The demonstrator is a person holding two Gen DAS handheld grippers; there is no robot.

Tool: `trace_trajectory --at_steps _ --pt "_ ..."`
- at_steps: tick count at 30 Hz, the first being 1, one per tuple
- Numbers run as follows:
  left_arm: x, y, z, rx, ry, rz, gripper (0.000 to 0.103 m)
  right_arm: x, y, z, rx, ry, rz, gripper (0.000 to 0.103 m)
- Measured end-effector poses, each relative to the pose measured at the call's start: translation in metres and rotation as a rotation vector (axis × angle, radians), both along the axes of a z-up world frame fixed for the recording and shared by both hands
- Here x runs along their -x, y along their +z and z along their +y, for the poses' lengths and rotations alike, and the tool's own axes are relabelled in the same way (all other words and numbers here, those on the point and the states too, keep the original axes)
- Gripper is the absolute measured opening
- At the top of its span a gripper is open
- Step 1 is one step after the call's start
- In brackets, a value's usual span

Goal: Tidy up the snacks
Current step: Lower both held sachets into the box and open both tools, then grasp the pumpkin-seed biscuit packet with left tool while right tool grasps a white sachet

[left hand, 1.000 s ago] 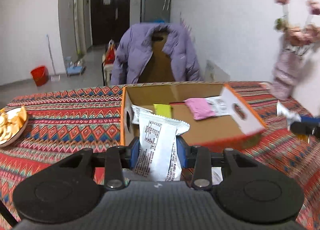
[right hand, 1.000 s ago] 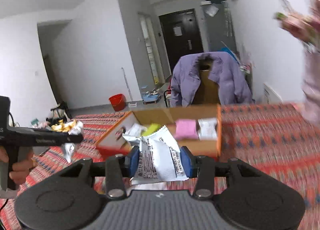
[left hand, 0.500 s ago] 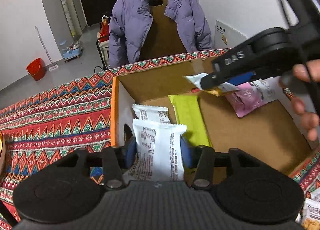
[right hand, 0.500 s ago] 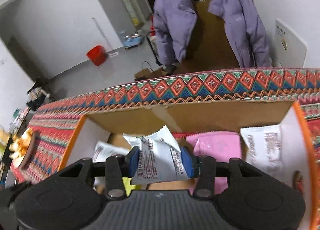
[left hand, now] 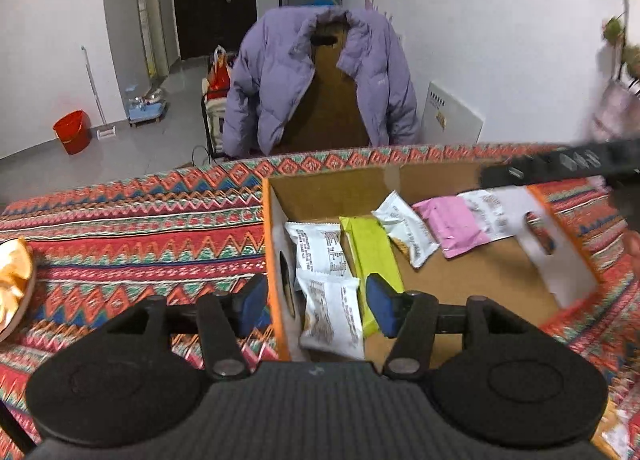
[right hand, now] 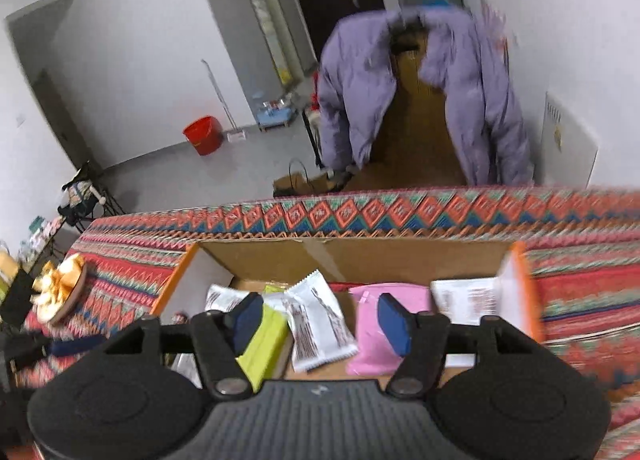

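Observation:
An open cardboard box with orange edges (left hand: 472, 284) (right hand: 360, 258) sits on the patterned tablecloth. Inside lie white snack packets (left hand: 332, 310) (left hand: 318, 246) (left hand: 404, 228) (right hand: 318, 324), a yellow-green bar (left hand: 370, 248) (right hand: 266, 340), a pink packet (left hand: 452, 224) (right hand: 370, 324) and a white packet by the right wall (left hand: 490, 212) (right hand: 464, 296). My left gripper (left hand: 318, 306) is open over the box's near left corner, straddling its left wall, with a white packet lying below. My right gripper (right hand: 322, 320) is open above the box, empty; its body shows in the left wrist view (left hand: 560, 166).
A plate of golden snacks (left hand: 12, 284) (right hand: 60, 286) sits at the table's left. A chair draped with a purple jacket (left hand: 320, 80) (right hand: 420, 100) stands behind the table. A vase of flowers (left hand: 616, 96) is at the far right. A red bucket (left hand: 72, 132) is on the floor.
Both grippers opened and let their white packets drop into the box. The left gripper shifted left over the box's left wall; the right gripper pulled back and up.

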State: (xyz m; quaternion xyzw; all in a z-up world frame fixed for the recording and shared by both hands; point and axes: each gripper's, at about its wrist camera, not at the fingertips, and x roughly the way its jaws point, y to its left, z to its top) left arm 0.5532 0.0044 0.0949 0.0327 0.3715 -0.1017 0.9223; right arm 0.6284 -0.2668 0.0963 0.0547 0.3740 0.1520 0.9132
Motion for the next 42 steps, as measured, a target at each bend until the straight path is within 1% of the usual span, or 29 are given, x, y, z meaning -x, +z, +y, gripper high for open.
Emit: trace_trajectory --at_steps 4,5,6,7,10,11,12,14,18,21,23,25,28,31,36,42 --pt "0.055 0.023 0.01 0.008 -0.001 -0.076 0.067 0.074 0.025 -0.021 0.079 0.046 -0.083 0.07" --pt "0.074 0.027 0.013 0.005 0.006 -0.111 0.069 0.095 0.029 -0.026 0.094 0.056 -0.109 0.071" --pt "0.094 0.03 0.016 0.004 0.01 -0.145 0.072 0.113 0.031 -0.032 0.105 0.059 -0.131 0.073" --pt "0.108 0.031 0.019 0.002 0.013 -0.164 0.072 0.137 0.032 -0.038 0.117 0.063 -0.157 0.076" --pt "0.161 0.03 0.021 -0.01 0.025 -0.214 0.073 0.196 0.031 -0.056 0.108 0.066 -0.204 0.079" --pt "0.181 0.029 0.022 -0.01 0.024 -0.238 0.077 0.214 0.031 -0.06 0.099 0.064 -0.215 0.079" --pt "0.197 0.027 0.022 -0.01 0.021 -0.258 0.08 0.231 0.029 -0.064 0.095 0.067 -0.226 0.08" --pt "0.23 0.022 0.019 -0.016 0.049 -0.291 0.081 0.268 0.024 -0.07 0.093 0.074 -0.25 0.084" --pt "0.291 0.009 0.015 0.011 0.078 -0.348 0.082 0.333 0.013 -0.069 0.11 0.085 -0.287 0.085" --pt "0.339 -0.006 0.007 -0.008 0.12 -0.404 0.084 0.386 -0.002 -0.064 0.122 0.093 -0.341 0.087" --pt "0.366 -0.016 0.001 -0.029 0.141 -0.415 0.085 0.416 -0.015 -0.061 0.127 0.097 -0.354 0.089" --pt "0.386 -0.023 -0.004 -0.023 0.148 -0.399 0.085 0.443 -0.028 -0.059 0.147 0.074 -0.363 0.089" --pt "0.409 -0.031 -0.009 -0.006 0.122 -0.378 0.089 0.464 -0.046 -0.059 0.152 0.004 -0.336 0.089" --pt "0.417 -0.039 -0.015 -0.016 0.113 -0.369 0.09 0.476 -0.062 -0.061 0.161 -0.018 -0.308 0.089" --pt "0.429 -0.055 -0.027 0.003 0.085 -0.337 0.09 0.491 -0.082 -0.061 0.158 0.006 -0.273 0.089" --pt "0.422 -0.069 -0.037 0.017 0.076 -0.272 0.09 0.493 -0.096 -0.063 0.157 0.013 -0.225 0.089"
